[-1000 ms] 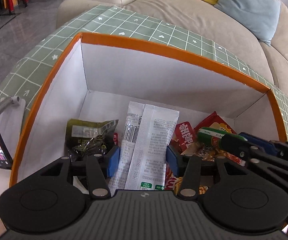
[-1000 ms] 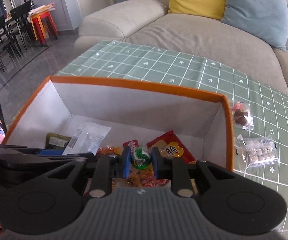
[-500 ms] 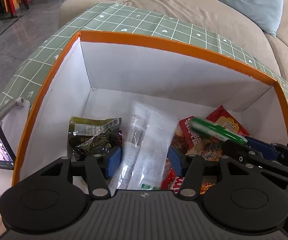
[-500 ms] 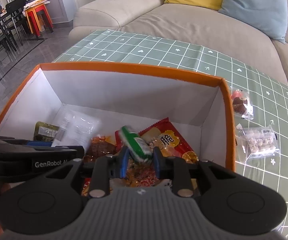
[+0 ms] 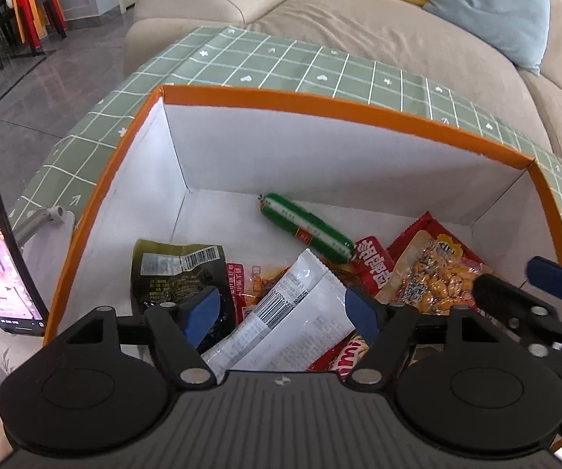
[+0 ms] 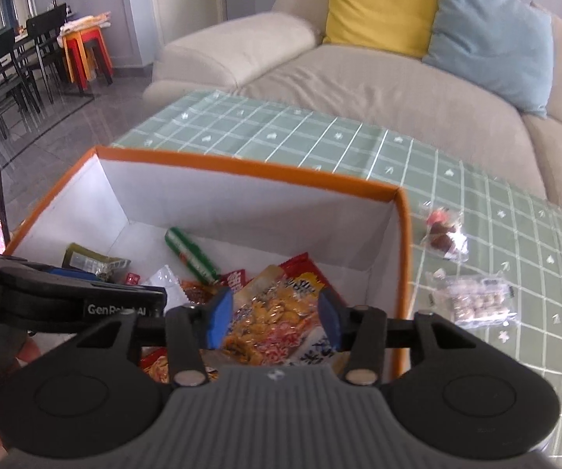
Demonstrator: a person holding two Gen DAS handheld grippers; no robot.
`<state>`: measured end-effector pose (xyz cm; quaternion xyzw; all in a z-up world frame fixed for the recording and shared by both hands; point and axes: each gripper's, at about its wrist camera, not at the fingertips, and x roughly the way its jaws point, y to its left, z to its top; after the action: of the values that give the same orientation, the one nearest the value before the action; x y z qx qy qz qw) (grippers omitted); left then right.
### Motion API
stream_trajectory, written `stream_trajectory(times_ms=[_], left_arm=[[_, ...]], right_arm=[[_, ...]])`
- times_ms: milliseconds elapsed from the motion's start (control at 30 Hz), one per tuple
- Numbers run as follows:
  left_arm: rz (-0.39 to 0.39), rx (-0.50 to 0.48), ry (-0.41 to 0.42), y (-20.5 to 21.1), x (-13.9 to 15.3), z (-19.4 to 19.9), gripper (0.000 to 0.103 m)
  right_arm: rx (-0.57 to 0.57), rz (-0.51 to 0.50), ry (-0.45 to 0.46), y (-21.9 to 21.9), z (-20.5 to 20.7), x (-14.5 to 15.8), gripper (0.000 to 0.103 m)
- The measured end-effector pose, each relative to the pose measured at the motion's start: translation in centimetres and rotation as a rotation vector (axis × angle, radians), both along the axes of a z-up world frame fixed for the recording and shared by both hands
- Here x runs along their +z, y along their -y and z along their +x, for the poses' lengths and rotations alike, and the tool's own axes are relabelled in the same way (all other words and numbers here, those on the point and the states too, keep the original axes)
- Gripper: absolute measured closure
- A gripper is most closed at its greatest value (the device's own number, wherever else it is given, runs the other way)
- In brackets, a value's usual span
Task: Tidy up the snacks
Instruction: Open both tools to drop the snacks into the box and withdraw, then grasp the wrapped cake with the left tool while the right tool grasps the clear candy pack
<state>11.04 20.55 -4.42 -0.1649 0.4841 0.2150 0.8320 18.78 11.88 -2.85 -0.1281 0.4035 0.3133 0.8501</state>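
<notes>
So you've just let go with both hands. Your left gripper (image 5: 279, 310) had the white packet (image 5: 281, 324) pinched a second ago; now its jaws are opening and spread wide, with the packet lying loose on the pile in the near half of the orange box (image 5: 343, 107). Your right gripper (image 6: 275, 320) was clamped on the green sausage stick (image 5: 306, 227); its jaws are opening too, nothing pressed between them, and the stick has dropped onto the box floor near the far wall. That's two more snacks filed.

Still outside, on the green tablecloth (image 6: 320, 136) right of the box: a clear bag of brown sweets (image 6: 445, 230) and a clear pack of pale round snacks (image 6: 476, 299). I'd guess those are next.

Readable stuff: "GenRob… AI" on your left gripper's side in the right view, a barcode on the dark green pouch (image 5: 179, 269) by the box's left wall, another barcode on the white packet. The red packs carry Chinese print I can't make out.
</notes>
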Motion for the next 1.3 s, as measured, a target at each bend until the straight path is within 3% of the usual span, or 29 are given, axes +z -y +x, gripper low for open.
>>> stream_trajectory(times_ms=[267,633,933,1300], left_arm=[[0.057,-0.017,0.106,2.0,2.7,-1.0,0.017],[0.134,-0.24,0.242,9.4,6.6,-0.4,0.016],[0.174,-0.403,0.2,15.4,6.4,2.2,0.017],[0.183,-0.544,0.174,18.7,5.8,5.6,0.017]], right_arm=[[-0.035,0.081,0.096,3.3,-1.3,2.7,0.041],[-0.175,0.171,0.218,9.8,-2.0,5.7,0.032],[-0.32,0.179,0.202,16.5,-0.4,5.0,0.031],[-0.411,0.16,0.155,22.2,1.8,1.7,0.032]])
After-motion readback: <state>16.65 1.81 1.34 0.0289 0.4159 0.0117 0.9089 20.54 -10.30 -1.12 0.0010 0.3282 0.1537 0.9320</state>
